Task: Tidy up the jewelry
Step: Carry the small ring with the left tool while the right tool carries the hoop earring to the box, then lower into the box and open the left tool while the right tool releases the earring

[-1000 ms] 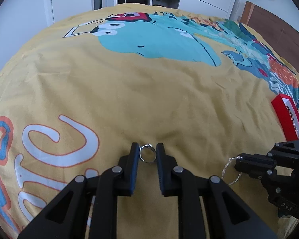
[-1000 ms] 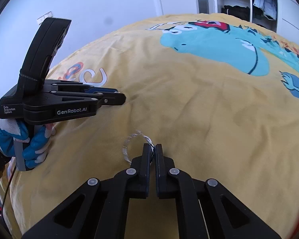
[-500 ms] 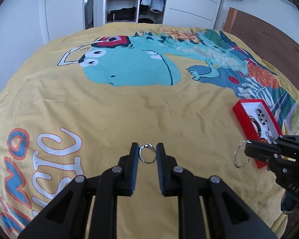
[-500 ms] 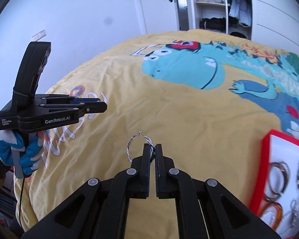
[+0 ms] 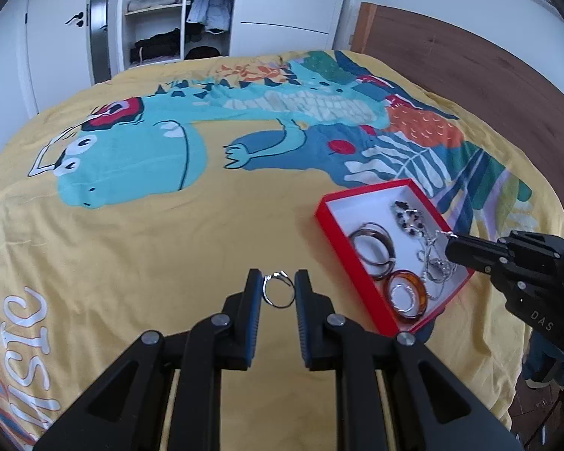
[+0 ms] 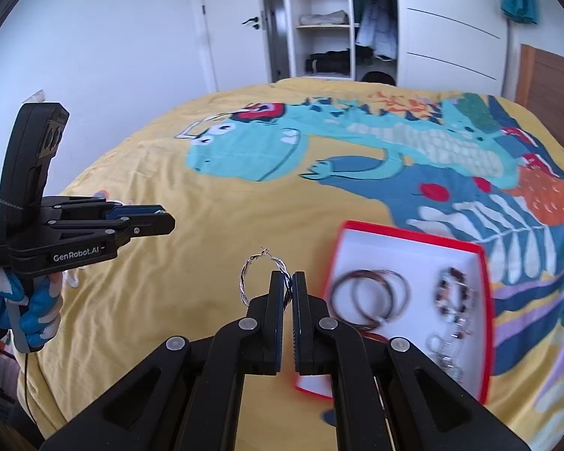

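A small silver ring (image 5: 278, 294) is clamped between the pads of the left tool (image 5: 278, 293), held clear above the yellow bed cover (image 5: 169, 248). A twisted silver hoop earring (image 6: 261, 280) is pinched at its rim by the right tool (image 6: 287, 287), its fingers drawn together. The red jewelry box (image 5: 351, 259) is seen near the bed's right edge — bangles (image 5: 372, 248), an amber ring (image 5: 408, 293) and chains inside.

Bright, even daylight, soft shadows, strong fisheye bending with dark corners, slight motion blur rightward.
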The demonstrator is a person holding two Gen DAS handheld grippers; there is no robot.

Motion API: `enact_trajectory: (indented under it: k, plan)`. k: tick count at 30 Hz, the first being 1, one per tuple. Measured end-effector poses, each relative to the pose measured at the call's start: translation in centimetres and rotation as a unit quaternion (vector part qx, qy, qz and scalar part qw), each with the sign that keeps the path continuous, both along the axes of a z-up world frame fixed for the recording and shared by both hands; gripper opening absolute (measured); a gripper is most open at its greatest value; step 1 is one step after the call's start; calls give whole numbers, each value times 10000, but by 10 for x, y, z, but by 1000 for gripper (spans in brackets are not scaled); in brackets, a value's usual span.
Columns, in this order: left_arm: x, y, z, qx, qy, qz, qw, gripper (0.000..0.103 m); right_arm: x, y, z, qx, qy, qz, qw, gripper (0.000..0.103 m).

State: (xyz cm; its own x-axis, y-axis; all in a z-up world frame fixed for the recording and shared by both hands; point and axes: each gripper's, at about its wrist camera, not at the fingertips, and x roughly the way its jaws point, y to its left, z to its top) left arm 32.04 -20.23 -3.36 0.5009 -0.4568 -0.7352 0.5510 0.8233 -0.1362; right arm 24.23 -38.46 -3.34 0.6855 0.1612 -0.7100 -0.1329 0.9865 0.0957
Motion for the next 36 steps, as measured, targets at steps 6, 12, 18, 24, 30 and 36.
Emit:
enact_trajectory:
  k: [6,12,18,24,30,36]
  plan:
    - [-13,-63,-9,65,5,-385,9992,16,-11,-58,-5,-45,46,-403,9992,4]
    - [-24,-118,-23,314,-159,-693,9970,16,-7,-94,-25,-119,201,-629,9977,4]
    - [-27,-151,-43,494,-175,-863,9949,16,3,-120,-49,-46,363,-808,9961,4]
    - [-25,-167,-61,684,-168,-918,9933,16,17,-133,-70,38,492,-887,9948,4]
    - [-19,-176,-73,800,-137,-922,9924,16,28,-139,-88,85,648,-931,9935,4]
    - [-16,-180,-84,841,-71,-921,9922,16,31,-144,-101,85,793,-1000,9918,4]
